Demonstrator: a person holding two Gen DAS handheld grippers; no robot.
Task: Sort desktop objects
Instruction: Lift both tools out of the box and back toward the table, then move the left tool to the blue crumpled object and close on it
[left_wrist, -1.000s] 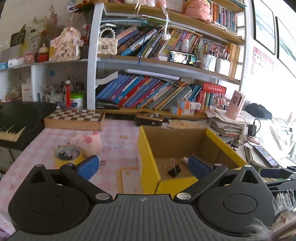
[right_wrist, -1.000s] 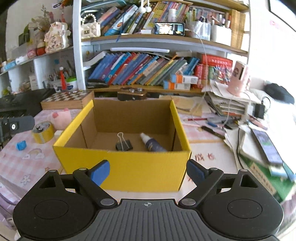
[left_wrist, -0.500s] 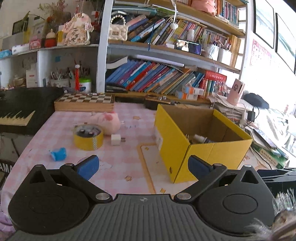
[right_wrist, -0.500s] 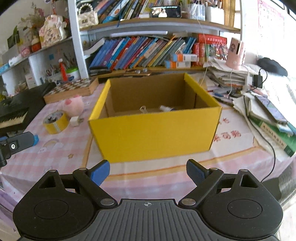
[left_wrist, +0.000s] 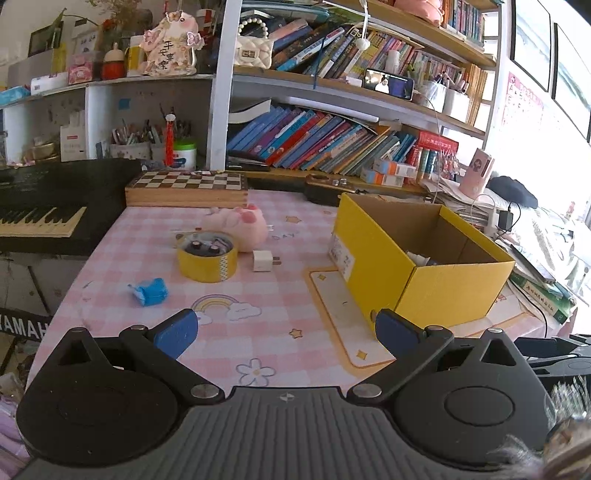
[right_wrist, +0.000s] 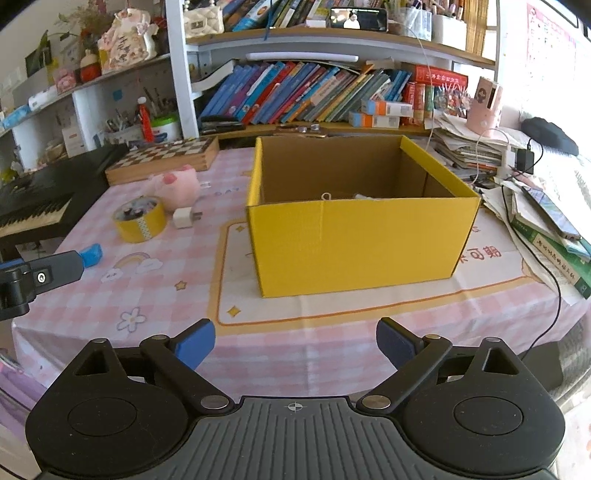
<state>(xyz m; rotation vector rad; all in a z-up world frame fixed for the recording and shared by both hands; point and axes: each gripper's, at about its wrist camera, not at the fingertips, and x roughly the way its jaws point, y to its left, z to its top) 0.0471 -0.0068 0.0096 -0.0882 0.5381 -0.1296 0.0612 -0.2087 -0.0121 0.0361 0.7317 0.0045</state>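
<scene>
Both grippers, left (left_wrist: 284, 332) and right (right_wrist: 295, 341), gape wide and empty; the light, rigid white charger plug (left_wrist: 263, 260), probably slippery, suits a flat-sided pinch.

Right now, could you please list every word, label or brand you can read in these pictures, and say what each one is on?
"YAMAHA": black keyboard piano stand, first letter cut off by the frame edge.
"平安幸樂": pink figurine plaque on the white shelf, roughly legible.
"DAY": pink checked tablecloth.
Book spines, yellow cardboard box's label, green book: too blurred.
</scene>
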